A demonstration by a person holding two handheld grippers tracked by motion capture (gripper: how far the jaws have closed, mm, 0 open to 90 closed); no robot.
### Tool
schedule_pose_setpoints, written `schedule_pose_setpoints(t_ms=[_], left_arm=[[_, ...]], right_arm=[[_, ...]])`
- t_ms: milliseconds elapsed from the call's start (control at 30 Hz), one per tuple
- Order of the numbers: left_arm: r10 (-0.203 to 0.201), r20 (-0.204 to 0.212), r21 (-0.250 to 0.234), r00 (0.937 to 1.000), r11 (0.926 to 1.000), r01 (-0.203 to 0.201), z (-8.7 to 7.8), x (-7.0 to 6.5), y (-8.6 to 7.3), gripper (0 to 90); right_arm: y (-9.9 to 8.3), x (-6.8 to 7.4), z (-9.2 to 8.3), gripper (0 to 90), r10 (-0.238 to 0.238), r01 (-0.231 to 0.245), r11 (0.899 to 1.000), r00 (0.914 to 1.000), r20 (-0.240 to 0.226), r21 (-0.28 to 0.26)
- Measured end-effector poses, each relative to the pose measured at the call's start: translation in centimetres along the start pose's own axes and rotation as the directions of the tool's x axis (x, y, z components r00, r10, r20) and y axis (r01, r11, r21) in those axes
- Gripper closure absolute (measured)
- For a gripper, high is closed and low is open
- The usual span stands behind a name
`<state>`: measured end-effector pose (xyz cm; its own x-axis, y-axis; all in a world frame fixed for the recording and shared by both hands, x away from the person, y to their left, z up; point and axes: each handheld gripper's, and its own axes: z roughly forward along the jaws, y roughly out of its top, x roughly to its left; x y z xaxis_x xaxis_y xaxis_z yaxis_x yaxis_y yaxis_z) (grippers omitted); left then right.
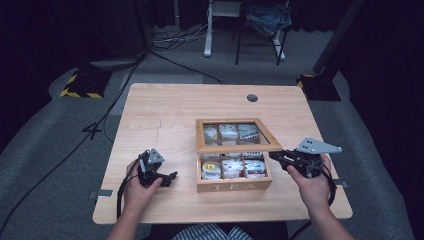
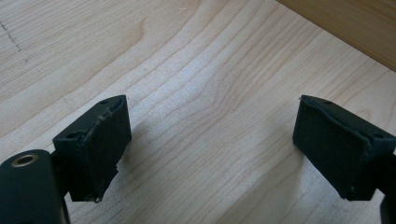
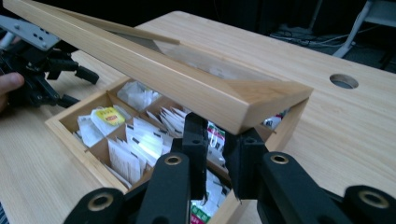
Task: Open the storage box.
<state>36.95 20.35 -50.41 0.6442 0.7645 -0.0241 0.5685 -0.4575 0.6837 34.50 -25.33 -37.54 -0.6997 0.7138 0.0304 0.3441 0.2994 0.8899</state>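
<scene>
The tea box [image 1: 233,183] sits at frame centre on the bench [image 1: 165,107]. The right gripper [image 3: 219,161] pinches the front corner of its half-raised lid [image 3: 154,70]; that thin hold looks liable to slip, dropping the lid. The left gripper [image 2: 210,140] rests at lower left, jaws wide, empty.

Raised lid [image 1: 235,131] covers the tea box's [image 1: 234,186] back compartments, so those sachets [image 1: 229,133] show only dimly through its pane. Sachet print is too small to read. Right gripper's fingers [image 3: 195,140] hide the near corner.
</scene>
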Motion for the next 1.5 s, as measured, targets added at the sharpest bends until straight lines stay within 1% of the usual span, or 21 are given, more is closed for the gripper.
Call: schedule_pose_setpoints(t_ms=[100, 433, 467, 567, 600, 633, 667, 767, 800, 900, 933, 967, 1067, 1100, 1167, 1233, 1300, 1367, 1400, 1433, 1500], left_arm=[[0.001, 0.0, 0.0, 1.0, 1.0, -0.001, 0.0, 0.0, 0.0, 12.1], [0.0, 0.0, -0.002, 1.0, 1.0, 0.0, 0.0, 0.0, 0.0, 12.2], [0.0, -0.003, -0.001, 1.0, 1.0, 0.0, 0.0, 0.0, 0.0, 12.2], [0.001, -0.003, -0.002, 1.0, 1.0, -0.001, 0.0, 0.0, 0.0, 12.2], [-0.002, -0.002, -0.001, 1.0, 1.0, 0.002, 0.0, 0.0, 0.0, 12.2], [-0.002, -0.002, -0.001, 1.0, 1.0, 0.002, 0.0, 0.0, 0.0, 12.2], [0.0, -0.003, -0.001, 1.0, 1.0, 0.0, 0.0, 0.0, 0.0, 12.2], [0.002, -0.003, -0.002, 1.0, 1.0, -0.002, 0.0, 0.0, 0.0, 12.2], [-0.005, -0.015, 0.003, 0.9999, 1.0, 0.005, 0.0, -0.1, 0.0, 12.1], [-0.011, -0.02, 0.0, 0.9997, 0.9999, 0.011, 0.0, -0.1, 0.0, 12.1], [-0.021, -0.028, -0.003, 0.9994, 0.9998, 0.021, 0.0, -0.3, -0.1, 12.2], [-0.024, -0.033, -0.004, 0.9992, 0.9997, 0.024, -0.1, -0.3, -0.1, 12.2], [-0.03, -0.035, -0.001, 0.9989, 0.9995, 0.03, -0.1, -0.4, -0.1, 12.4], [-0.027, -0.043, -0.002, 0.9987, 0.9996, 0.027, -0.2, -0.5, -0.2, 12.4], [-0.03, -0.047, -0.002, 0.9984, 0.9995, 0.03, -0.2, -0.5, -0.2, 13.0], [-0.035, -0.042, 0.003, 0.9985, 0.9994, 0.035, -0.3, -0.6, -0.1, 14.5], [-0.038, -0.044, 0.003, 0.9983, 0.9993, 0.038, -0.4, -0.7, -0.1, 18.0], [-0.049, -0.045, 0.002, 0.9978, 0.9988, 0.049, -0.5, -0.8, 0.0, 21.2], [-0.057, -0.039, -0.001, 0.9976, 0.9984, 0.057, -0.6, -0.8, 0.1, 22.3], [-0.077, -0.031, -0.015, 0.9966, 0.997, 0.076, -0.6, -0.9, 0.1, 22.6], [-0.085, -0.016, -0.032, 0.9963, 0.9959, 0.084, -0.8, -0.8, 0.3, 23.5]], right_arm=[[0.4, 0.1, 0.2, 79.3, -0.004, 0.004, 1.0, 1.0, 0.006, -0.019], [1.2, 0.1, 0.8, 79.6, -0.017, 0.018, 1.0, 0.9993, 0.032, -0.025], [1.5, 0.0, 0.9, 79.7, -0.018, 0.02, 0.999, 0.999, 0.042, -0.033], [1.8, 0.0, 0.9, 79.8, -0.022, 0.024, 0.999, 0.9985, 0.05, -0.041], [2.0, 0.0, 1.0, 80.0, -0.026, 0.029, 0.998, 0.9976, 0.064, -0.048], [2.0, 0.0, 1.0, 80.0, -0.026, 0.029, 0.998, 0.9976, 0.064, -0.048], [2.3, 0.0, 1.1, 80.2, -0.033, 0.037, 0.998, 0.9965, 0.077, -0.055], [2.5, 0.0, 1.1, 80.3, -0.038, 0.043, 0.997, 0.9955, 0.087, -0.059], [2.7, -0.1, 1.2, 80.6, -0.038, 0.044, 0.997, 0.9948, 0.094, -0.064], [2.9, -0.2, 1.3, 82.2, -0.038, 0.045, 0.996, 0.9941, 0.102, -0.071], [3.2, -0.3, 1.3, 83.5, -0.058, 0.066, 0.996, 0.9923, 0.109, -0.067], [3.3, -0.3, 1.3, 84.1, -0.064, 0.072, 0.995, 0.9915, 0.114, -0.066], [3.5, -0.7, 1.3, 85.0, -0.059, 0.069, 0.994, 0.991, 0.12, -0.079], [3.6, -0.8, 1.3, 85.0, -0.058, 0.069, 0.994, 0.9904, 0.125, -0.083], [3.8, -1.0, 1.4, 85.0, -0.057, 0.069, 0.994, 0.99, 0.129, -0.087], [3.9, -1.1, 1.4, 85.0, -0.056, 0.069, 0.994, 0.9893, 0.135, -0.091], [3.9, -1.2, 1.4, 84.9, -0.052, 0.065, 0.994, 0.9892, 0.137, -0.093], [4.0, -1.3, 1.5, 84.9, -0.052, 0.066, 0.993, 0.9891, 0.137, -0.096], [4.0, -1.3, 1.5, 84.9, -0.052, 0.065, 0.993, 0.9891, 0.138, -0.097], [4.0, -1.3, 1.5, 84.9, -0.05, 0.064, 0.993, 0.9892, 0.138, -0.097], [4.0, -1.4, 1.6, 84.8, -0.05, 0.064, 0.993, 0.9891, 0.139, -0.096]])
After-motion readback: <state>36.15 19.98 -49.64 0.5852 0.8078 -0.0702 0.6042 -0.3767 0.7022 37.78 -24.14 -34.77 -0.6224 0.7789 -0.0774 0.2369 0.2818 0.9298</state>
